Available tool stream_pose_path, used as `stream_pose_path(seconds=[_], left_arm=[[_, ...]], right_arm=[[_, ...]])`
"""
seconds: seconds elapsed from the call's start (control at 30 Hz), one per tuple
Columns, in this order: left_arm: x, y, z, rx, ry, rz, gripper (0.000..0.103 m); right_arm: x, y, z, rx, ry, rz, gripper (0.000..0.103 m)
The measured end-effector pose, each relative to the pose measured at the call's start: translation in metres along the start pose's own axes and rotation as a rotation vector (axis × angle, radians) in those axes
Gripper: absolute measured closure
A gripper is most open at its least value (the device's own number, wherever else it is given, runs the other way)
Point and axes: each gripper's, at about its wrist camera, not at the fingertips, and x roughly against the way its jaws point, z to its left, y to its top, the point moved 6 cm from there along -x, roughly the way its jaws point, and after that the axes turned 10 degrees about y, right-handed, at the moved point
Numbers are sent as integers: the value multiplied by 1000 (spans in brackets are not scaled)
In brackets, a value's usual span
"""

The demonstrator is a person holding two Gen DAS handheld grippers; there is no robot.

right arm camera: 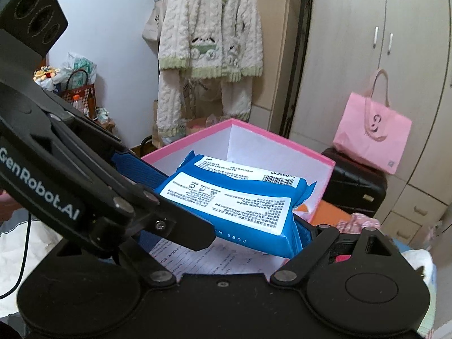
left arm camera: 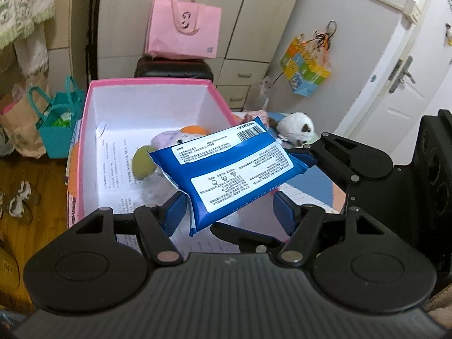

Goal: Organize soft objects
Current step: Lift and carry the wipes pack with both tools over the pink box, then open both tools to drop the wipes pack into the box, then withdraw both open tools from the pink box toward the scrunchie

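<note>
- Left wrist view: the left gripper (left arm camera: 230, 207) is holding its jaws partly apart, clamping the near end of the blue wipes pack (left arm camera: 226, 166); its left pad is pressing the pack's lower corner and its right pad is sitting at the pack's underside edge.
- The pack is hanging tilted just ahead of the fingertips, label side up, over the open top of the pink box (left arm camera: 93, 118).
- Right wrist view: the right gripper (right arm camera: 226, 234) is standing wide, clamping the same pack across its width; its right pad is touching the pack's near corner, while the left gripper, crossing in from the left, is covering its left finger.
- Below and ahead of the left gripper, plush toys (left arm camera: 169, 141) are lying on a printed sheet (left arm camera: 115, 169) on the box floor.
- Ahead and right of the left gripper, outside the box, a white plush cat (left arm camera: 296, 128) is lying.
- Far ahead, a pink tote bag (left arm camera: 183, 31) is sitting on a black suitcase (left arm camera: 172, 66).
</note>
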Motion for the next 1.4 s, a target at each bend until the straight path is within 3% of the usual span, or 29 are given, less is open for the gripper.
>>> stream_pose_path(seconds=[0.27, 0.43, 0.73, 1.13, 1.4], left_arm=[[-32, -2, 24, 28, -7, 104, 37], [-38, -5, 26, -2, 1, 112, 37], [-19, -4, 29, -39, 68, 54, 33], [29, -3, 5, -85, 60, -38, 33], [64, -8, -24, -146, 51, -93, 33]], right_arm=[[-27, -3, -2, -21, 17, 66, 10], [-34, -6, -2, -20, -1, 112, 11], [-24, -9, -4, -35, -12, 142, 12], [13, -7, 9, 1, -40, 97, 11], [67, -11, 4, -13, -36, 46, 11]])
